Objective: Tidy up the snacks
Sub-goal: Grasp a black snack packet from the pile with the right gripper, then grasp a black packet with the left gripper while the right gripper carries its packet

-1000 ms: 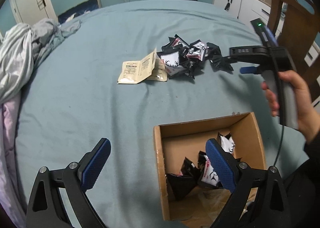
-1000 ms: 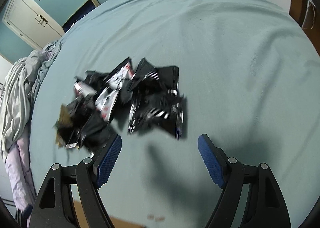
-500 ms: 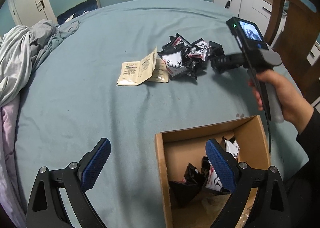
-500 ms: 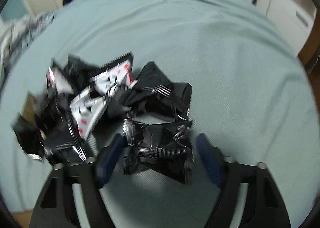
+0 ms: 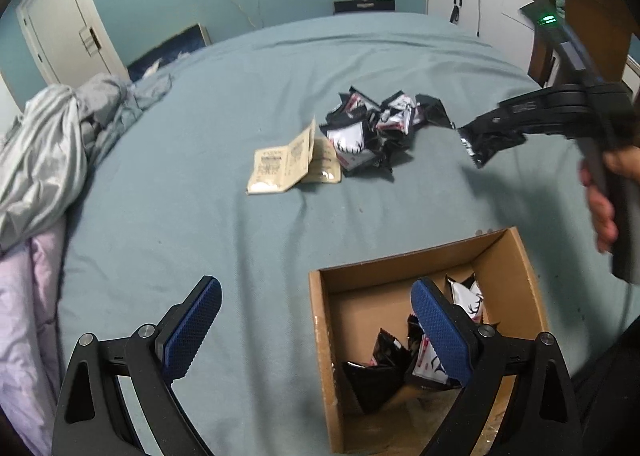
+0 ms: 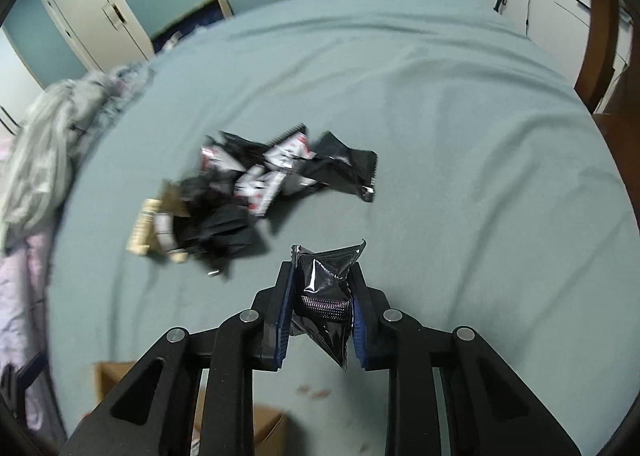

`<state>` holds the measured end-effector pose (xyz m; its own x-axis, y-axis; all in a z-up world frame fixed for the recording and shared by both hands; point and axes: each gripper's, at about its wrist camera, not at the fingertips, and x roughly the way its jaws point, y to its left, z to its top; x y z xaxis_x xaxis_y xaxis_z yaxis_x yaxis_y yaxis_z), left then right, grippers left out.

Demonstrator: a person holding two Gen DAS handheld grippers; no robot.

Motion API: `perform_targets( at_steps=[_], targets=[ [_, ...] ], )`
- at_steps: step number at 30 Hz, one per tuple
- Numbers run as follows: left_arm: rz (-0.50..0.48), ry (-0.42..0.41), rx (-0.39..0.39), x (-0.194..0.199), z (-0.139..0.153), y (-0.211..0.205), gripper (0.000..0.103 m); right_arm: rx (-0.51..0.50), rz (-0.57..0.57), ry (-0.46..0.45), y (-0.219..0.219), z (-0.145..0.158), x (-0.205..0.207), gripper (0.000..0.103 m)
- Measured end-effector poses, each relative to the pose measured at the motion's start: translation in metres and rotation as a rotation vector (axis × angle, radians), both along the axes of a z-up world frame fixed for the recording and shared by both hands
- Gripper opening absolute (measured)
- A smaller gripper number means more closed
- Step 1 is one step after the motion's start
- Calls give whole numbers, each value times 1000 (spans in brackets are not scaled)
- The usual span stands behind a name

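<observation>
A pile of black and white snack packets [image 5: 376,131] lies on the blue-grey bed; it also shows in the right wrist view [image 6: 264,187]. My right gripper [image 6: 324,284] is shut on a black snack packet [image 6: 326,288] and holds it above the bed, right of the pile; it shows in the left wrist view [image 5: 490,139] too. A cardboard box [image 5: 516,256] holding several packets [image 5: 384,372] sits near me. My left gripper [image 5: 316,324] is open and empty, its right finger over the box.
Beige paper sachets [image 5: 288,163] lie left of the pile. Crumpled grey bedding [image 5: 48,151] is at the left edge. A wooden chair [image 5: 580,15] and white cabinets [image 5: 476,3] stand at the right.
My right gripper closed on a black packet at the pile's near edge and lifted it up and back, away from the pile. My left gripper stayed open.
</observation>
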<state>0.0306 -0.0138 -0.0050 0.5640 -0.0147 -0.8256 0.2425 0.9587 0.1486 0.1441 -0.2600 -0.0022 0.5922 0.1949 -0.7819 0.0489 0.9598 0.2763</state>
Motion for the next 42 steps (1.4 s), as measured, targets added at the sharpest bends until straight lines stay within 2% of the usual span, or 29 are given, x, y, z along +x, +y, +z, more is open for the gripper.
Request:
perform_targets(
  at_steps=[5,9,12,15,16,20,26,31,32,34,35,36,38,42],
  targets=[
    [-19,-18,7,1,12,-8,97,98,5,-93,-10,27,-65,23],
    [1,62,-50,24,9,-11,97,148,-5,-140,-20,30,-121,23],
    [25,110,-74,45,4,-17,97,185,-10,-135,-21,22,-153,23],
    [67,142,-79,68,-5,-24,101,264,4,-141,-23,23,-173,23],
    [94,151,-73,80,-10,-27,101,262,8,-153,-23,25,-178,23],
    [126,165,-43,114,-27,-38,101,211,22,-178,-17,25,-175,23],
    [141,160,89,163,-54,-61,101,232,23,-79,-15,3,-143,23],
    [170,186,87,191,-69,-67,101,251,6,-47,-24,1,-135,23],
    [171,192,79,193,-70,-67,96,256,6,-37,-25,0,-134,23],
    [171,229,61,196,-74,-66,74,267,8,-22,-25,-1,-134,23],
    [169,252,50,197,-76,-66,53,269,8,-19,-25,0,-134,23],
    [170,289,32,198,-78,-64,37,263,7,-18,-24,0,-134,23],
    [177,306,-8,194,-75,-60,36,249,0,-19,-23,3,-136,23],
    [162,287,-62,172,-52,-52,33,235,-17,-23,-21,5,-139,23]
  ],
)
